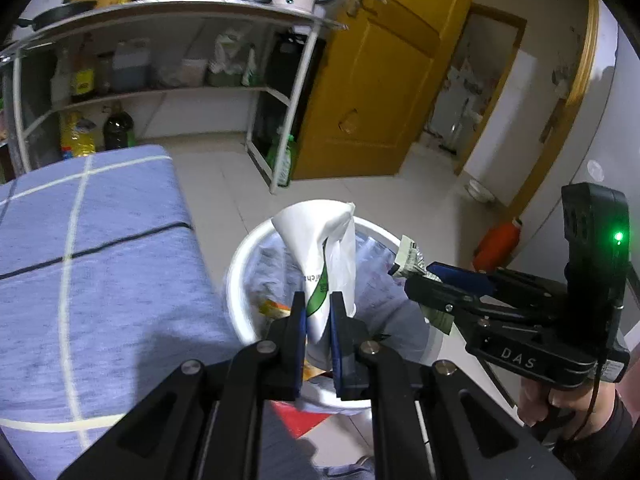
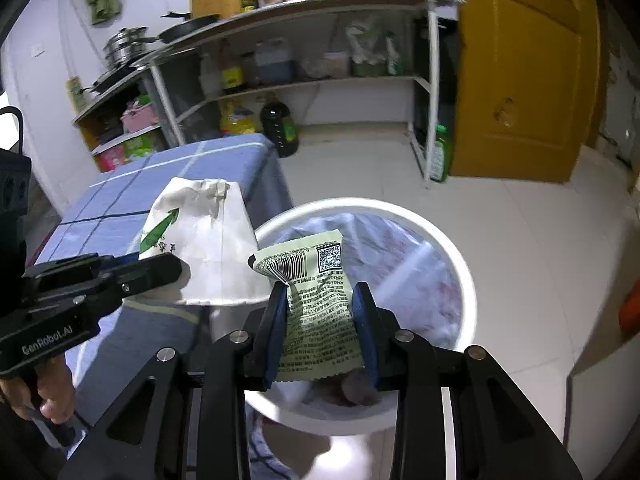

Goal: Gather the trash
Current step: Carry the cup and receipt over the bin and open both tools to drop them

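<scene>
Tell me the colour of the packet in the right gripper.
Pale green packet with black print, barcode and QR code; clearest in the right wrist view.

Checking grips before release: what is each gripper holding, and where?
Left gripper: white paper bag, lower end. Right gripper: green wrapper, side edges.

so the left tool [image 1: 318, 312] is black with blue pads, same for the right tool [image 2: 320, 316]. white paper bag [image 1: 320, 240] has a green leaf print and some dark lettering. the wrapper [image 2: 316, 300] is pale green with black text, a barcode and a QR code. bin [image 2: 460, 264] is white with a clear bluish liner. bench [image 1: 100, 260] cloth is blue with white and dark check lines, door [image 1: 380, 80] is mustard yellow
</scene>
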### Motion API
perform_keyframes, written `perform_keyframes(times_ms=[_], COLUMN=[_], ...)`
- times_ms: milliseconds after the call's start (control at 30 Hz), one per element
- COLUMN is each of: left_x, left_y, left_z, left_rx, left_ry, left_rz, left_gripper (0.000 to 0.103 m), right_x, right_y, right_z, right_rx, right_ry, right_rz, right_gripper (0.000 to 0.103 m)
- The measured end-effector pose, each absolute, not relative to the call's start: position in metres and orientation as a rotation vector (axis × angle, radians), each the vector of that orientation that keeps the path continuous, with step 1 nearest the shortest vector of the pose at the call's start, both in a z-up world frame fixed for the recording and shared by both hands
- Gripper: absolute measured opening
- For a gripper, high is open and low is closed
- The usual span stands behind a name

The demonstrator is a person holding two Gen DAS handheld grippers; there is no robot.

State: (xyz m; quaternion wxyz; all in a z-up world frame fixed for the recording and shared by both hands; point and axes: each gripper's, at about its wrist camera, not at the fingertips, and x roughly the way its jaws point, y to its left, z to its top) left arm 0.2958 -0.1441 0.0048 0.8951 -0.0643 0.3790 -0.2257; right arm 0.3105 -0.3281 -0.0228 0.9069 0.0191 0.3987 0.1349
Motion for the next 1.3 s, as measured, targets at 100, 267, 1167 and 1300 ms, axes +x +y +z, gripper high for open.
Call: perform_keyframes(times_ms=[100, 267, 1167, 1300], left_x=[0.305, 0.313, 0.284, 0.262], left_y=[-0.158, -0.17, -0.152, -0.147], left_z=[-0.006, -0.022, -0.006, 0.008], left_rx=[-0.131, -0.125, -0.105, -0.097], left_ry=[0.816, 0.846, 0.807, 0.757], left_rz=[-0.472, -0.461, -0.398, -0.402], left_gripper=[0.012, 0.014, 0.037, 0.044], right_x=[0.316, 0.329, 0.29, 0.267], right_y=[-0.339, -0.348, -0.341, -0.338], right_z=[-0.03, -0.042, -0.018, -0.007], right_rx=[0.056, 0.079, 0.054, 0.075], right_ry=[0.839, 0.866, 0.765, 0.725], right_rz=[0.256, 0.251, 0.205, 0.2], right_gripper=[0.035, 0.038, 0.053, 0.053])
